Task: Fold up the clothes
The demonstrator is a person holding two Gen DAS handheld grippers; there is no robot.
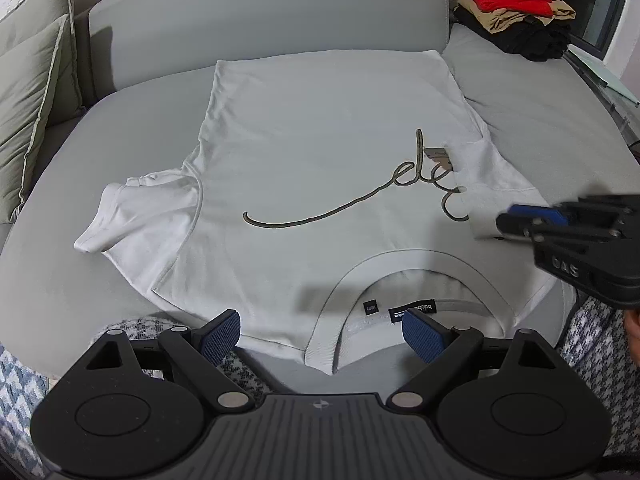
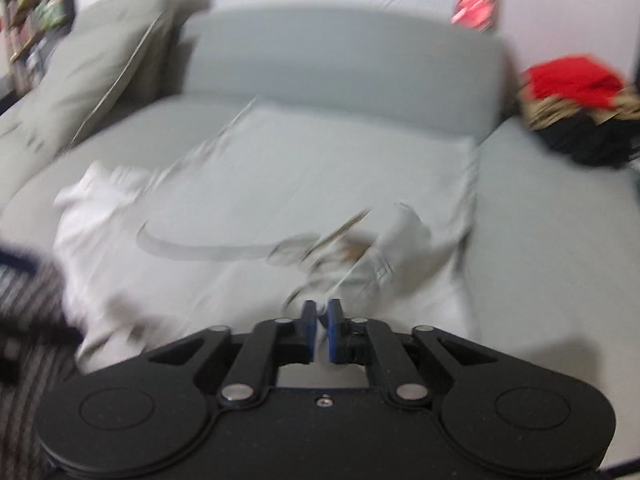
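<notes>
A: Where is the shirt (image 1: 320,168)?

B: Flat on the sofa (image 1: 260,4), collar nearest you, print up. Its right sleeve (image 1: 486,188) is folded in over the chest; the left sleeve (image 1: 132,212) is spread out.

A: And your claws?

B: Your right claw (image 2: 320,316) is pinched nearly shut, with white cloth between the pads, it seems, though the view is blurred. Your left claw (image 1: 320,334) is wide, empty, at the collar.

A: So which step?

B: Folding the sides in, I judge. Next, lay that right side flat, let go, then take the left sleeve.
</notes>
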